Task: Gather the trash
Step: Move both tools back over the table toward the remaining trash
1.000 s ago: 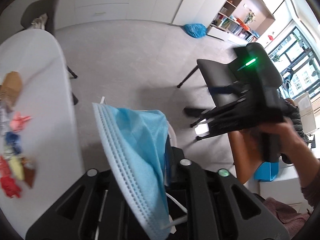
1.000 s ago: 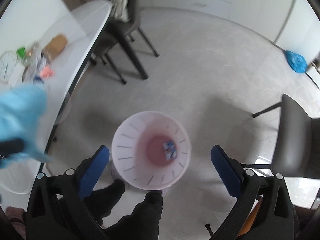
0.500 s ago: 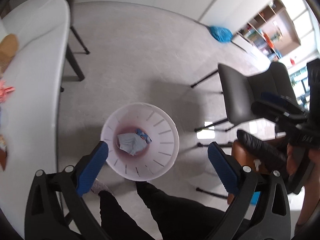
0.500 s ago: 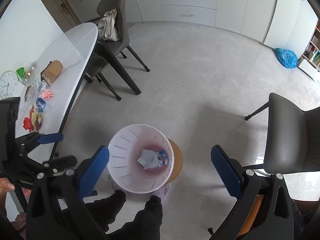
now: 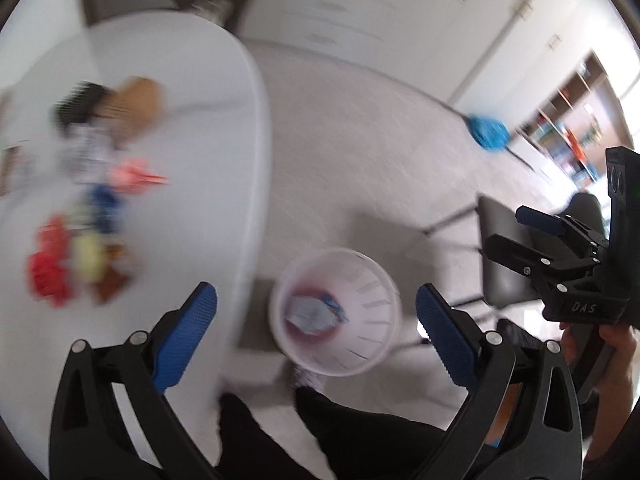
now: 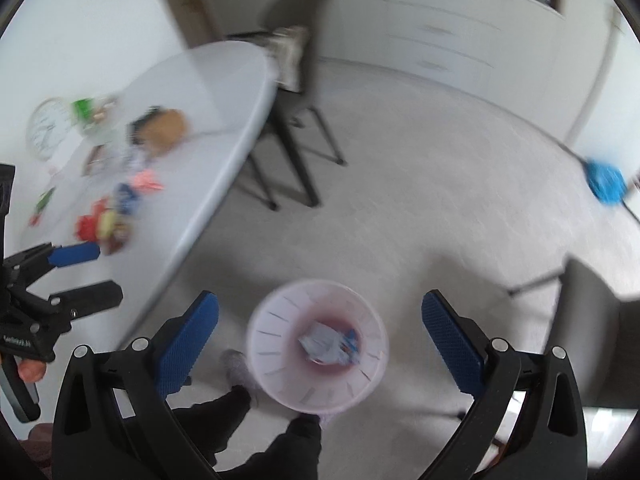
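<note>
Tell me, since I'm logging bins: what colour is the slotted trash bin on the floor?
The slotted plastic trash bin is pale pink; clearest in the left wrist view.

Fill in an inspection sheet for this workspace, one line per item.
Surface: white table, its near edge bare.
Job's things: pale bin on the floor, crumpled trash inside.
Clutter: colourful scraps, brown bag, clock on the table; blurred.
Grippers: left gripper open, empty; right gripper open, empty.
Cables: nothing seen.
Surroundings: grey chairs, blue bag on floor, cabinets.
</note>
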### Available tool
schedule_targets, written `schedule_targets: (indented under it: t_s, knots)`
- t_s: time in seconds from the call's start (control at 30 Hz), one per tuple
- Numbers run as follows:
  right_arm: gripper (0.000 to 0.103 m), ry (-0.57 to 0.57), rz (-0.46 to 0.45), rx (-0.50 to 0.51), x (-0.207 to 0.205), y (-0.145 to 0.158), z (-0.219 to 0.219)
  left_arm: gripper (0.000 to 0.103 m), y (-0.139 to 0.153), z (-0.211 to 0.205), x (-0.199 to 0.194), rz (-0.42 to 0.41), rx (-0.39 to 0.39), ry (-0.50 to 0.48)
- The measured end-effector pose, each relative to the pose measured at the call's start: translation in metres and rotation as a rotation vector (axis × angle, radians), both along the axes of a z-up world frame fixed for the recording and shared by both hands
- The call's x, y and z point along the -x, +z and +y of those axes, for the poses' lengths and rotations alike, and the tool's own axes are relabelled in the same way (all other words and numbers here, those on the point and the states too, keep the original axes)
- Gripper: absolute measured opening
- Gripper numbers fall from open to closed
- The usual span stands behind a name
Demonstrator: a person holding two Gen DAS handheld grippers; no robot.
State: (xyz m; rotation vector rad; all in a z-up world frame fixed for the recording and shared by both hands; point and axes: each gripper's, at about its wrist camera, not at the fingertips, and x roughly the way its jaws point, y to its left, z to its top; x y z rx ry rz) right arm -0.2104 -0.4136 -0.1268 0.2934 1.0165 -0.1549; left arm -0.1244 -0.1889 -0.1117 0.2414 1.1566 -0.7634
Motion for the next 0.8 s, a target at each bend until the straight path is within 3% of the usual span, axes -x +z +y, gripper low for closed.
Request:
schedule_targets:
  t_s: [0.07, 0.17, 0.37, 0.53, 0.8]
  knots:
    - [0.101, 0.099, -0.021, -0.012, -0.021, 0.009, 0.024, 0.095, 0.014, 0.031, -0.003, -0.056, -0.020, 0.044]
    - [0.101, 0.251, -0.040, -0.024, -0.051, 0.019, 0.062, 0.095, 0.031, 0.095, 0.000, -0.159, -0.109, 0.095]
    - [0.101, 0.484, -0.029, -0.003, -0.104, 0.023, 0.144, 0.095, 0.032, 0.192, 0.010, -0.219, -0.281, 0.051]
    - [0.101, 0.529, -0.001, -0.003, -0.129, 0.021, 0.190, 0.095, -0.007, 0.247, 0.012, -0.241, -0.438, -0.063]
    - [0.101, 0.476, 0.102, -0.029, -0.158, 0.006, 0.233, 0.095, -0.071, 0.278, -0.011, -0.145, -0.451, -0.346]
